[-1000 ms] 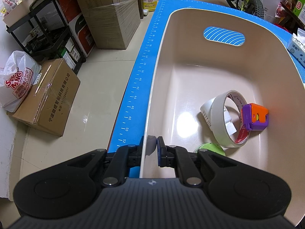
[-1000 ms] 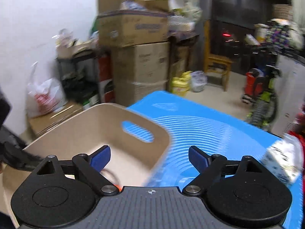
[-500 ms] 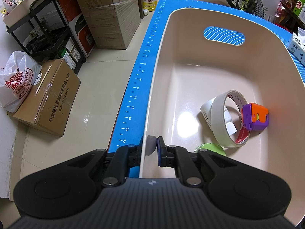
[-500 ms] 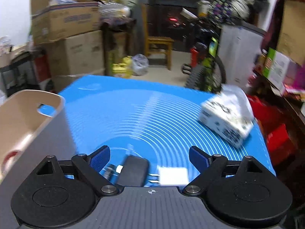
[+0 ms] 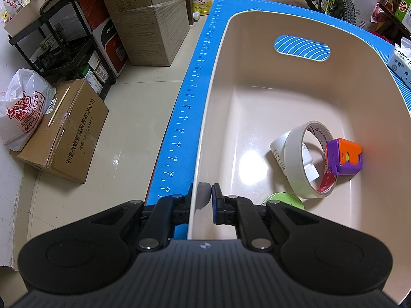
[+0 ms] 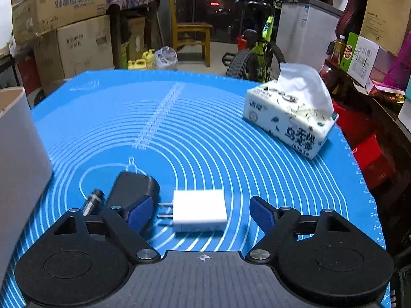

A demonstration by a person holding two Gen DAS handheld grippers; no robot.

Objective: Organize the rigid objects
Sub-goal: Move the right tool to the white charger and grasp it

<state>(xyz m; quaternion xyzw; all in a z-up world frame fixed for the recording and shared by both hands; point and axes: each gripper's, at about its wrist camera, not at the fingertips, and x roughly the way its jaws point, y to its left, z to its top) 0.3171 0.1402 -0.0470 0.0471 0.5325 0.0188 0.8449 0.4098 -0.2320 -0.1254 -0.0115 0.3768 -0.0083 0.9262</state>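
Note:
My left gripper [image 5: 204,195] is shut on the near left rim of the beige bin [image 5: 205,118]. Inside the bin lie a roll of white tape [image 5: 299,164], a purple and orange block [image 5: 344,157], a white plug [image 5: 278,145] and a green lid [image 5: 282,200]. My right gripper [image 6: 201,214] is open just above the blue mat [image 6: 205,133]. A white charger plug [image 6: 199,214] lies between its fingers. A black adapter [image 6: 133,188] and a small dark cylinder [image 6: 93,200] lie to the left of it.
A tissue pack [image 6: 290,118] stands at the mat's far right. The bin's wall [image 6: 18,154] shows at the left of the right wrist view. Cardboard boxes [image 5: 64,131], a cart [image 5: 51,33] and a bicycle [image 6: 254,54] stand around the table.
My right gripper has swung right, away from the bin, and lowered over the mat so the white charger plug lies between its fingers. The left gripper has not moved.

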